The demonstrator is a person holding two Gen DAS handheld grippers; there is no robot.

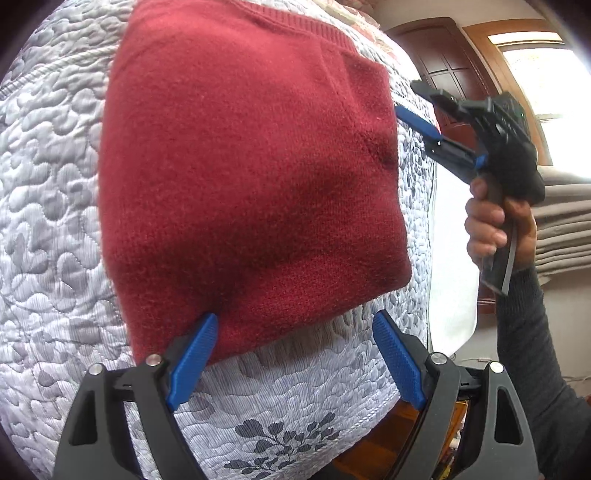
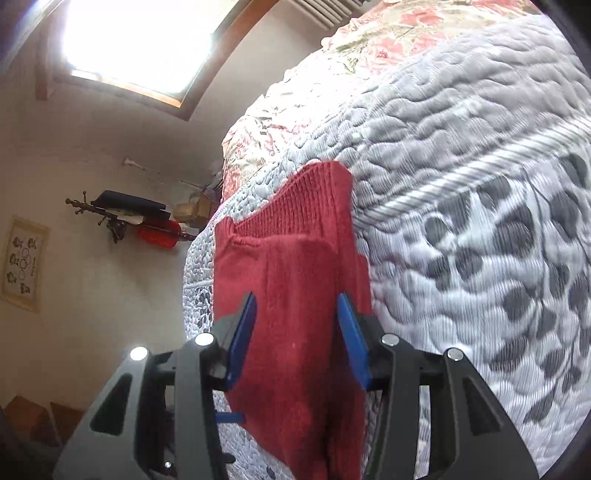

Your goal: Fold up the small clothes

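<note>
A folded red knit garment (image 1: 251,177) lies flat on a grey-and-white quilted bedspread (image 1: 48,229), forming a compact block with a ribbed hem band along its far edge. The quilt runs well past the garment on the left and on the far side, so there is open bedding there. On the right the margin is narrow: the bed's edge drops away just beyond the garment's right side, with a white panel (image 1: 452,258) and wooden floor below it. The near edge of the bed also falls off just behind the left gripper (image 1: 295,332).

The left gripper has its blue fingers (image 1: 194,360) spread wide. The left pad meets the garment's near-left corner, though I cannot tell whether it actually touches; the right pad sits over bare quilt, clear of the cloth. Nothing is pinched between them.

The right gripper (image 1: 419,107), held in a person's hand (image 1: 487,221) with a dark sleeve, sits at the garment's far-right corner, near the bed's right edge. From its own camera its blue pads (image 2: 352,332) stand apart with the red knit filling the gap between them; whether they press the cloth is not clear, and that view is blurred.

Beyond the quilt lies a floral pink cover (image 2: 388,33), and past the bed a wall, a bright window (image 2: 140,40) and a dark wooden door (image 1: 450,66).
</note>
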